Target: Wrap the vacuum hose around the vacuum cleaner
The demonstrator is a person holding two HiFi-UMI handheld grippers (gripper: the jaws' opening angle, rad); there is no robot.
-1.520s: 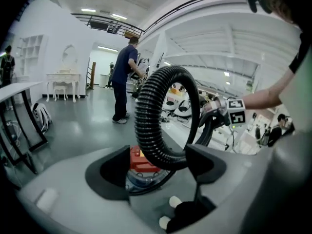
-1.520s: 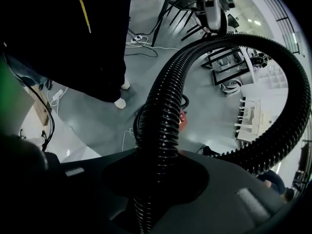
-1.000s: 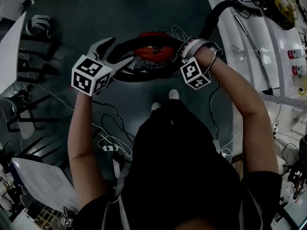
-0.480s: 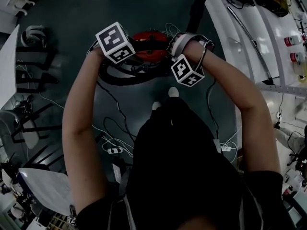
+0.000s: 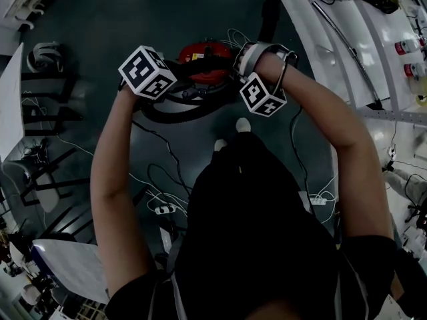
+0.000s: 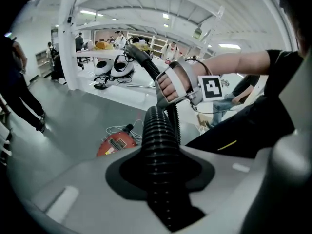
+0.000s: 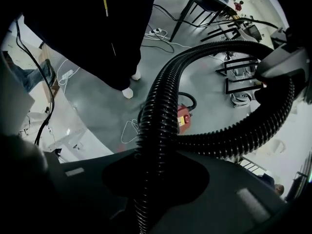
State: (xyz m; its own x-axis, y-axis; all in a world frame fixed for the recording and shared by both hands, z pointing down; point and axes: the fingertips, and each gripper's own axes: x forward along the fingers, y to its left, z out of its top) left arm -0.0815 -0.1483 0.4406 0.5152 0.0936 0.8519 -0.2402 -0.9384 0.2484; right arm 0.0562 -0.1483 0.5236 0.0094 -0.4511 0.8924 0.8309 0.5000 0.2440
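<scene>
So the left tongs [image 6: 161, 177] just closed onto the black ribbed vacuum hose [image 6: 158, 130], and the right tongs [image 7: 155, 179] are clamped on it too. Looks like two grips to steer the loop round the red canister vacuum cleaner [image 5: 203, 55].

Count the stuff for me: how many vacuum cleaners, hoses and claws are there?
Red vacuum cleaner: 1
Black hose: 1
Claws: 2 (left claw has just been closing and now grips the hose; right claw grips the hose too)
Total: 4

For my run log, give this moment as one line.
left tongs: just closed on hose; right tongs: holding hose; vacuum: on floor
</scene>
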